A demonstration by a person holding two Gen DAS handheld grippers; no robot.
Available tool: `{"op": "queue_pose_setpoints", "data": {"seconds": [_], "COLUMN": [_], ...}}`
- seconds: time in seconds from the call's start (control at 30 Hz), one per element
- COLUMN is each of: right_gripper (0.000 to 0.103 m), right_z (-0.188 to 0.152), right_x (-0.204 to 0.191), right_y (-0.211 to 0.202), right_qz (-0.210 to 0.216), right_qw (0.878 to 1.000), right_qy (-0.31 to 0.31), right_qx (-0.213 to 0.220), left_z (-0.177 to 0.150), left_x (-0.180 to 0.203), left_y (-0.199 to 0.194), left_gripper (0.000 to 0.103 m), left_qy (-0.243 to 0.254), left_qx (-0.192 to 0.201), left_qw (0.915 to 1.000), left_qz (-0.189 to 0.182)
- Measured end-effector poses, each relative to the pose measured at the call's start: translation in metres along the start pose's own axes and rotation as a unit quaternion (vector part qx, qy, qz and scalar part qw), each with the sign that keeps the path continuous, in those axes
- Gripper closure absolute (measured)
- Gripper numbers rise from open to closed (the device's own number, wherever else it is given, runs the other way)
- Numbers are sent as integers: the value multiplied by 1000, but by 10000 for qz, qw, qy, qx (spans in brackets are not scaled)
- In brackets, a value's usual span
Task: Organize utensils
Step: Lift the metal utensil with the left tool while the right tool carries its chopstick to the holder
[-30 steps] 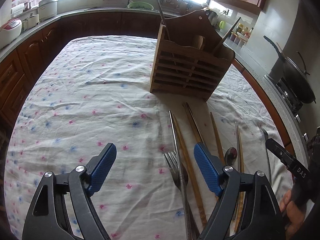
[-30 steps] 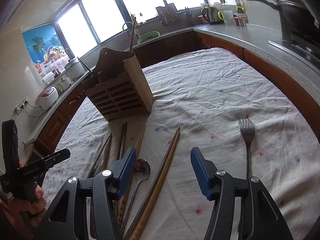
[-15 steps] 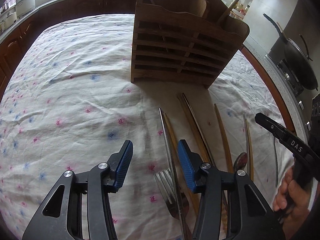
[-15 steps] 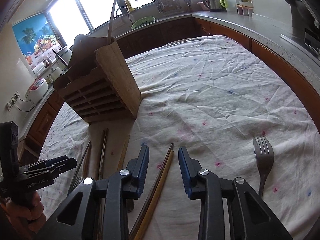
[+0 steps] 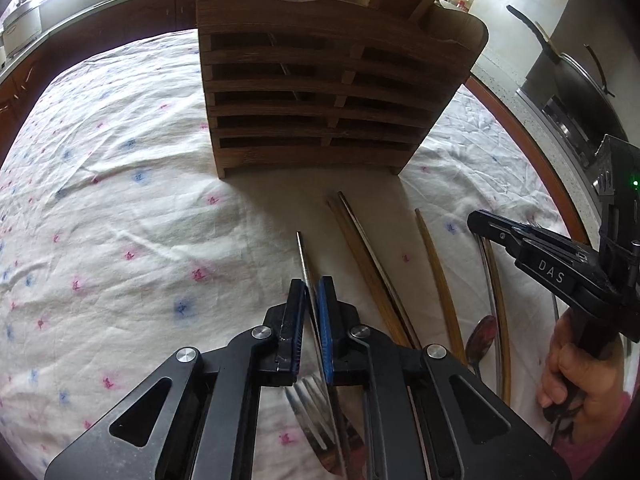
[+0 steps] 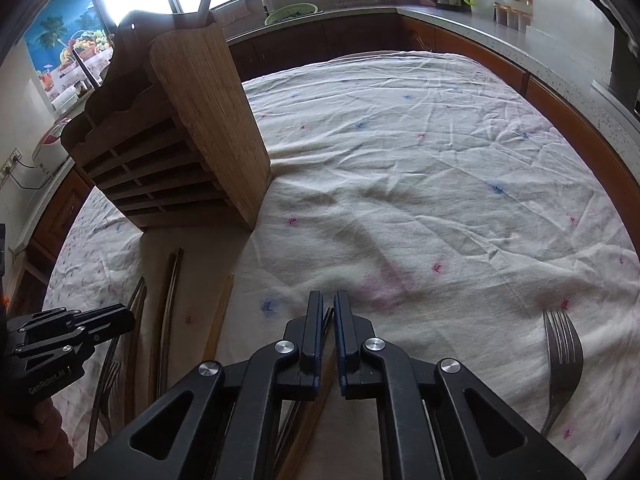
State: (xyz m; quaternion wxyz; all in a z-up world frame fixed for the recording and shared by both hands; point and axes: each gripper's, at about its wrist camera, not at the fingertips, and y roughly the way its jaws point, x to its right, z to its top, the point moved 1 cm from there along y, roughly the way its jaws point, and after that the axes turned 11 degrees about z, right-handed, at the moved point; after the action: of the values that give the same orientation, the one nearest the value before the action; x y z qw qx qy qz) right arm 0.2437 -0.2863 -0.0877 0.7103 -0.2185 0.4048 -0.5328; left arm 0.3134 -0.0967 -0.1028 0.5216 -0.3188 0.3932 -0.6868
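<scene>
Steel chopstick (image 5: 305, 264) sits pinched between my left gripper (image 5: 311, 288) pads, its tip pointing toward the wooden utensil holder (image 5: 320, 92) ahead. I see my right gripper (image 6: 328, 300) clenched on a wooden chopstick pair (image 6: 327, 322); a fork (image 6: 562, 352) lies apart on the cloth

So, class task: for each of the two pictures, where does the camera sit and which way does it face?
Left wrist: on the left gripper, angled down at the slatted wooden utensil holder; the other gripper and hand show.
Right wrist: on the right gripper, angled down over the flowered white tablecloth.
Shared: holder, cloth.
</scene>
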Motion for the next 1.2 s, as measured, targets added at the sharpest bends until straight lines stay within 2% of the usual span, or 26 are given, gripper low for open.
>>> {"op": "queue_pose_setpoints", "data": {"seconds": [0.17, 0.4, 0.9, 1.2], "right_gripper": [98, 99, 100, 100], "right_z": [1, 7, 4, -7], "right_x": [-4, -11, -52, -70], "right_y": [-11, -47, -117, -155], "right_qz": [262, 589, 980, 1119], "right_qw": [9994, 9964, 9881, 9821], "right_qy": [148, 217, -108, -291], "right_qx": [166, 562, 1182, 1487], "left_z": [0, -8, -33, -52], "left_x": [-3, -21, -47, -54], "left_y": [-5, -40, -143, -176], "left_gripper": [99, 99, 99, 99], "left_qy": [-57, -384, -841, -1008], "left_qx": [55, 364, 1284, 1619], "left_qw": [9999, 9981, 9864, 9797], "left_qz": [-66, -305, -582, -618]}}
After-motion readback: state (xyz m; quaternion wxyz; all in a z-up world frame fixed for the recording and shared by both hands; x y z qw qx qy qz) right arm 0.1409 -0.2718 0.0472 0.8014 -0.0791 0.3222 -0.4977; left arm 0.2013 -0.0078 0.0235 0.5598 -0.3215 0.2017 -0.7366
